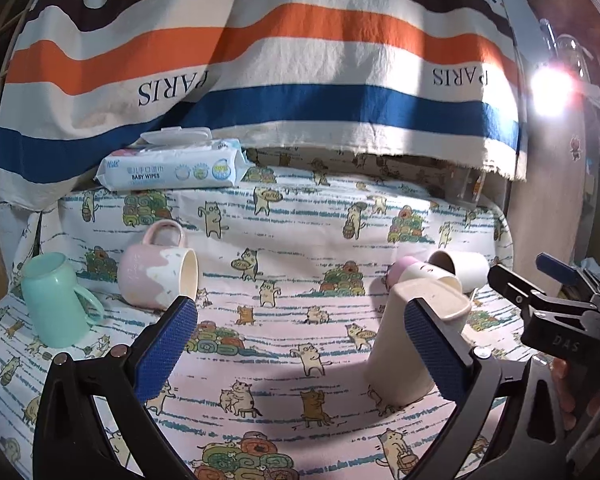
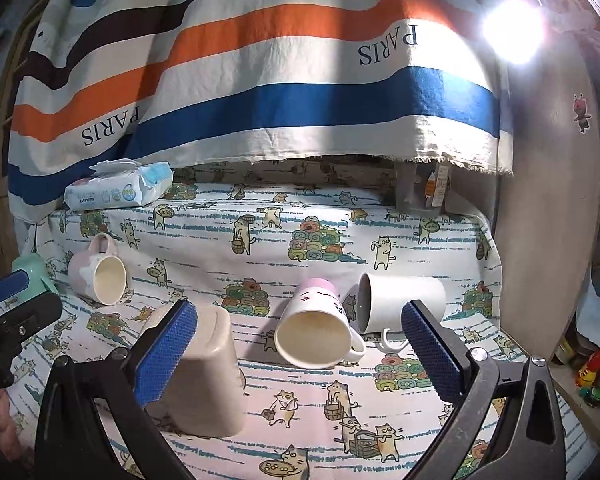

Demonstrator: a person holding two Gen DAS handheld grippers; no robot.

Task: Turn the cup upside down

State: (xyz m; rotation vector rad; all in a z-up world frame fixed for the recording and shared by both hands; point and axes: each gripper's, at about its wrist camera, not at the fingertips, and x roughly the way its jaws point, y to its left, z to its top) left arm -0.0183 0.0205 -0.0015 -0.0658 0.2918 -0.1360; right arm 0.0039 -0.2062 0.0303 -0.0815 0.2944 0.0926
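Observation:
A beige squarish cup (image 1: pixel 408 344) stands upside down on the cat-print cloth, just behind my left gripper's right finger; it shows in the right wrist view (image 2: pixel 208 376) behind the right gripper's left finger. My left gripper (image 1: pixel 300 344) is open and empty. My right gripper (image 2: pixel 300 348) is open and empty. A pink-and-white cup with a face (image 2: pixel 314 324) lies on its side, mouth toward the camera, between the right gripper's fingers. A white mug (image 2: pixel 404 300) lies on its side beside it. A pink speckled mug (image 1: pixel 158 276) lies on its side at left. A mint-green mug (image 1: pixel 52 300) stands upside down.
A pack of baby wipes (image 1: pixel 172 168) lies at the back left under a hanging striped cloth (image 1: pixel 300 60). A clear container (image 2: pixel 420 188) stands at the back right. A bright lamp (image 2: pixel 512 32) glares at upper right. A wooden panel (image 2: pixel 548 220) borders the table's right edge.

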